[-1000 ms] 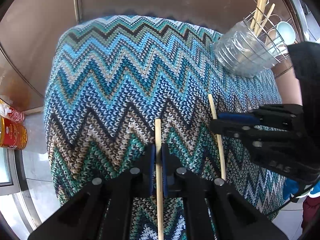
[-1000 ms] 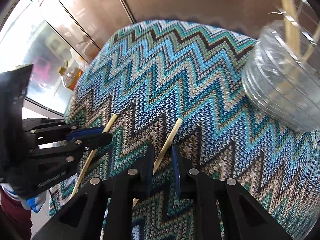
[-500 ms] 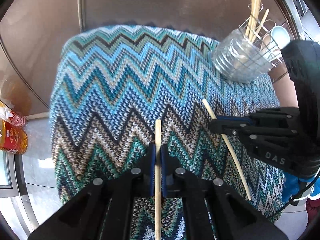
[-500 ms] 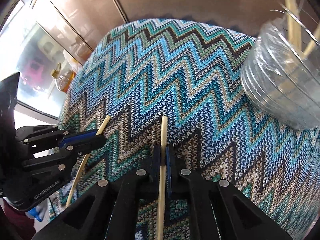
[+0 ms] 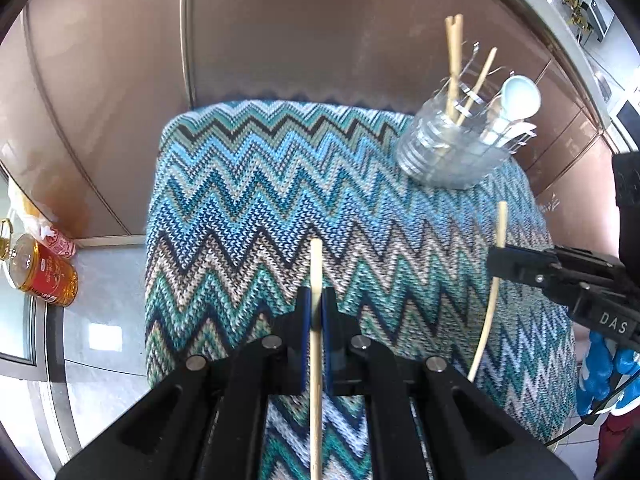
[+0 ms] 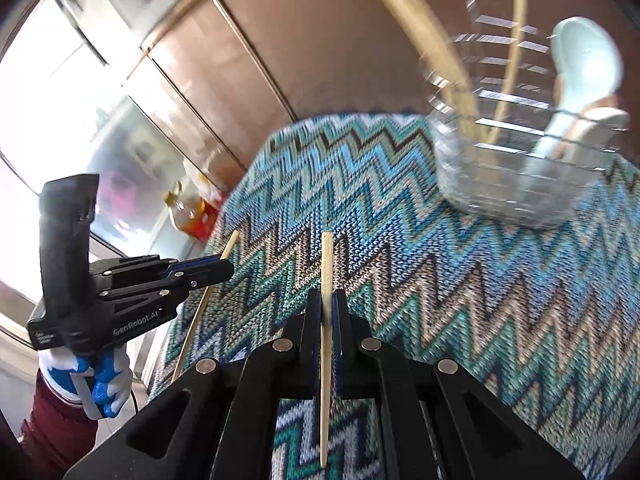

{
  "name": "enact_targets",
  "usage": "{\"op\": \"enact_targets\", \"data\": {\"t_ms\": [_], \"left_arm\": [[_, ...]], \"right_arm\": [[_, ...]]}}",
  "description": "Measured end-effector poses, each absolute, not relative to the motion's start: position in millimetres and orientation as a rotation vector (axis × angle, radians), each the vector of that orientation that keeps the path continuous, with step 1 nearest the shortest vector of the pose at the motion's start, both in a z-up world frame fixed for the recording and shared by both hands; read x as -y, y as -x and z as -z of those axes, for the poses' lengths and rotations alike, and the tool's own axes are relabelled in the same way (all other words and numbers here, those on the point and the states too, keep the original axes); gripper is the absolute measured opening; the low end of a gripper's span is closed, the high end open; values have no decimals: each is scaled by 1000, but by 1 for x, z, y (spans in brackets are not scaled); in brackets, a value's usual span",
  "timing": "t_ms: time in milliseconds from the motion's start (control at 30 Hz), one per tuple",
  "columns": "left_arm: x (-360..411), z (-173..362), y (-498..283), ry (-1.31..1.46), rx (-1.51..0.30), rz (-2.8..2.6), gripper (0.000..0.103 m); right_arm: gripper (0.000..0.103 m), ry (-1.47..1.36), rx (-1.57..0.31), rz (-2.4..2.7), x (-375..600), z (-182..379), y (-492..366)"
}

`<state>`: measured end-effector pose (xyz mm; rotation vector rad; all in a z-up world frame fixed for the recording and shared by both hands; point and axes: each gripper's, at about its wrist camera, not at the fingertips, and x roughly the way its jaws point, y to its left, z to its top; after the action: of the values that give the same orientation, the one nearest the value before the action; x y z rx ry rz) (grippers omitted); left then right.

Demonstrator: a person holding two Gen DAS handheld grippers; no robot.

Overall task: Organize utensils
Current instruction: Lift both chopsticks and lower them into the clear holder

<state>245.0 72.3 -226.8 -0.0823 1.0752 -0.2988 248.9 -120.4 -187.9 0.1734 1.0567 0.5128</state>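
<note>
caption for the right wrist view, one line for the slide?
Right claw shut on a chopstick above the zigzag cloth, utensil holder ahead; left claw grips another.

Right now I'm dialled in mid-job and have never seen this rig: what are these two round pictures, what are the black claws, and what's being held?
There is no robot. A person holds a black two-finger gripper in each hand, and each carries a fisheye camera looking along its fingers.

In the left camera's picture, the left gripper is shut on one chopstick. The right gripper shows at the edge.

In the right camera's picture, the right gripper is shut on the other chopstick. The left one, in a gloved hand, shows at the side.

Below lies a zigzag knitted cloth. At its far corner stands a clear holder with chopsticks and a pale spoon.
</note>
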Motion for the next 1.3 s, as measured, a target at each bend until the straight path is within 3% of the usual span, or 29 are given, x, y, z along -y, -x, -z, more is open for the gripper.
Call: {"op": "enact_targets", "data": {"t_ms": [633, 1033, 1300], "left_arm": [[-21, 120, -185, 131, -796, 326, 4], [32, 43, -257, 272, -459, 338, 4], [68, 44, -327, 324, -251, 242, 5]], "right_arm": [[5, -227, -703, -466, 204, 86, -164], [5, -229, -461, -410, 236, 14, -218], [5, -180, -372, -348, 245, 20, -279]]}}
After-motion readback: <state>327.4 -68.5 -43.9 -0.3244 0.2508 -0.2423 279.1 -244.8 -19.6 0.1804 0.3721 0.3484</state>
